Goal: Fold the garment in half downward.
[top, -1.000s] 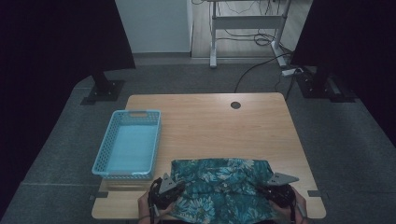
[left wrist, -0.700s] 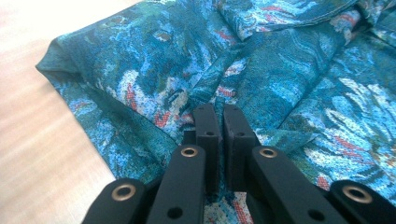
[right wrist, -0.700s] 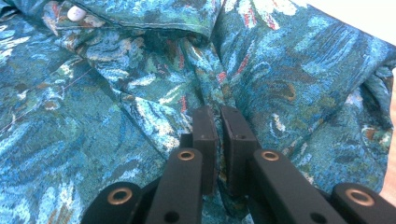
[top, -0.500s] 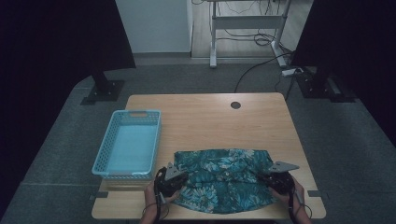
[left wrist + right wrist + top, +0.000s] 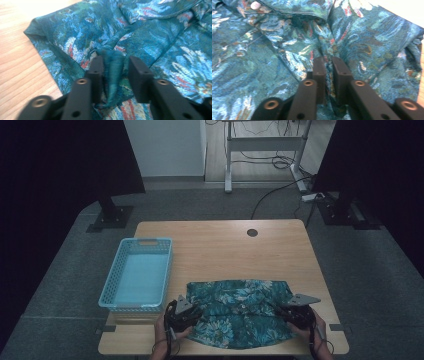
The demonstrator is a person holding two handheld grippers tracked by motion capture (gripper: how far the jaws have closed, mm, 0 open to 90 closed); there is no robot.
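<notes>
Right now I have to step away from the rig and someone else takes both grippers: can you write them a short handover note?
Left gripper: jaws have just been opening; a pinched ridge of the floral shirt stands between them, no longer pressed.
Right gripper: jaws have also just been opening, a narrow gap with a fold of fabric in it.
Shirt: lies on the near half of the table, folded into a wide band, one gripper at each end.
Blue basket: at the table's left, nothing in it.
Done: shirt folded over and laid down.
Left: probably further folds, then perhaps into the basket.
</notes>
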